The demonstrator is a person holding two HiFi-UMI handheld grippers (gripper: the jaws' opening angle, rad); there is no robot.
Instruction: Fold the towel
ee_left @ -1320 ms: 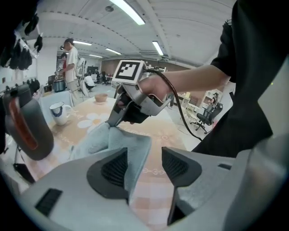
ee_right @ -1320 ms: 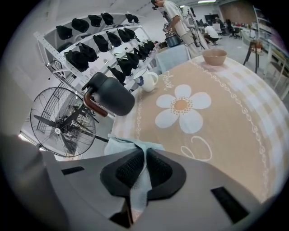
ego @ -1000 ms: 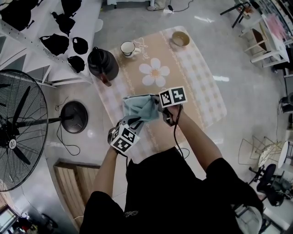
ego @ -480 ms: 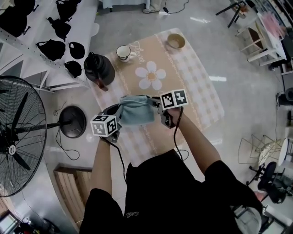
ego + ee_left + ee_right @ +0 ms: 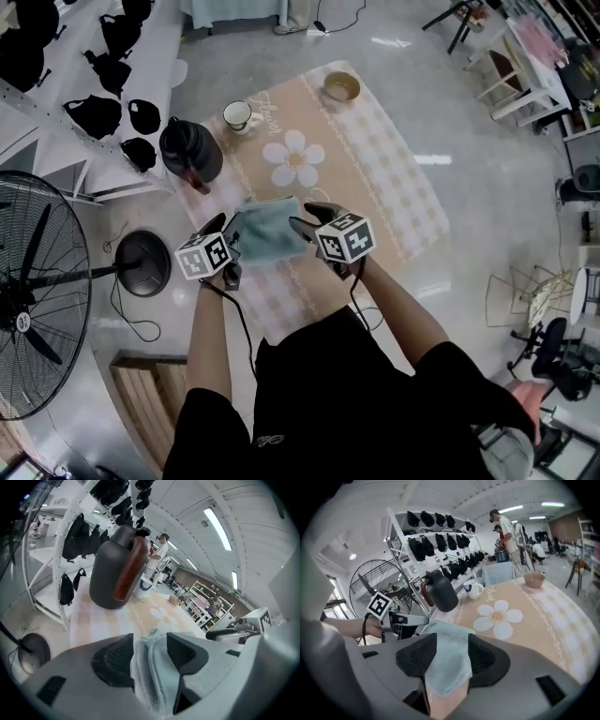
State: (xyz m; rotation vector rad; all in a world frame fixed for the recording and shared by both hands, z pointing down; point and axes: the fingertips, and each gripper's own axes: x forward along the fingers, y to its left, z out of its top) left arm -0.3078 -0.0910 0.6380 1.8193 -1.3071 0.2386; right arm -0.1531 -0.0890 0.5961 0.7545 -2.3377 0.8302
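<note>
**Folded towel between two opened grippers**

At the left of the checked cloth (image 5: 412, 202) stands a dark jug (image 5: 190, 150). Below it, the left gripper (image 5: 225, 246) has just been opening its jaws. They stand spread, with the towel's left edge loose between them. The pale blue towel (image 5: 267, 230) lies folded on the cloth. The right gripper (image 5: 309, 217) has likewise just been opening, and its spread jaws flank the towel's right edge.

left tool (image 5: 225, 242) and right tool (image 5: 311, 220), jaws just opened round towel (image 5: 270, 232)
</note>
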